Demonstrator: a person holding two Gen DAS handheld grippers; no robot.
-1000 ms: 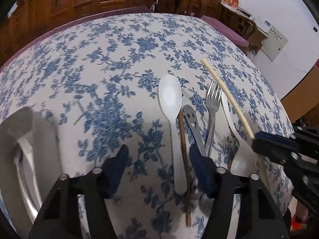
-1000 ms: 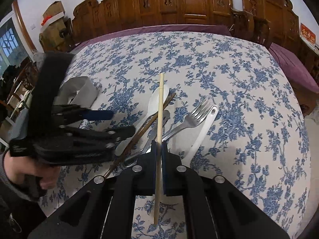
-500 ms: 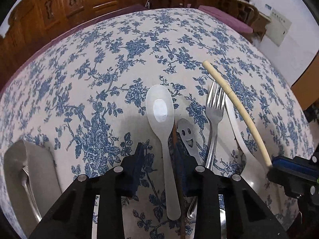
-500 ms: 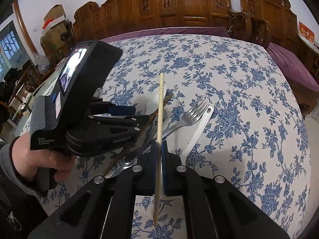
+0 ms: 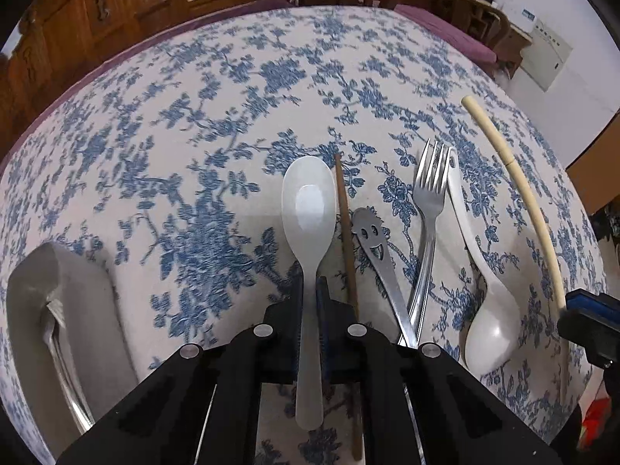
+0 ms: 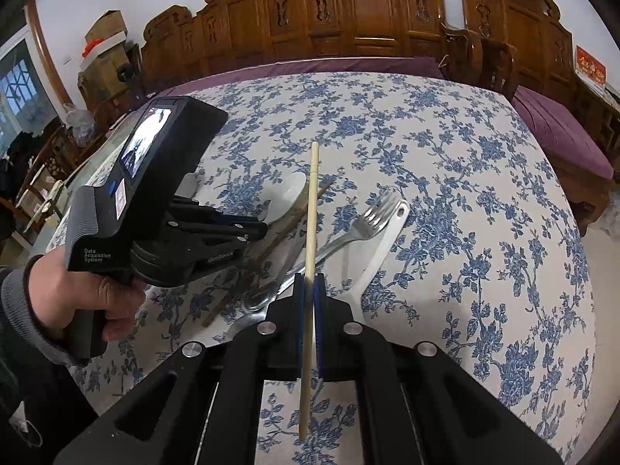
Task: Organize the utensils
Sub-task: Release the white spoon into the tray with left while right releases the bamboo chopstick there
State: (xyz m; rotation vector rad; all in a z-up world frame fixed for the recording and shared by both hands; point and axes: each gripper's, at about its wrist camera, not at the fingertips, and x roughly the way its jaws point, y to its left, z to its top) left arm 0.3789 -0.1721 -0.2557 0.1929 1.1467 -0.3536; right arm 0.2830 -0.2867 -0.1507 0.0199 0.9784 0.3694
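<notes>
A white spoon (image 5: 308, 209) lies bowl-up on the floral tablecloth. My left gripper (image 5: 310, 298) is closing on its handle, and the blue pads press it from both sides. To its right lie a brown chopstick (image 5: 346, 240), a smiley-faced metal spoon (image 5: 372, 240), a metal fork (image 5: 430, 193) and a second white spoon (image 5: 488, 333). My right gripper (image 6: 309, 283) is shut on a cream chopstick (image 6: 312, 201), held above the pile. The left gripper (image 6: 259, 228) also shows in the right wrist view, in a hand (image 6: 85, 294).
A metal container (image 5: 23, 310) with a utensil inside stands at the left on the table (image 5: 193, 116). Carved wooden chairs (image 6: 368, 11) line the far side. A purple bench (image 6: 562, 135) stands to the right.
The left gripper's jaws have closed from wide open onto the white spoon's handle, and its view has tipped further down. The right gripper has stayed put with the cream chopstick.
</notes>
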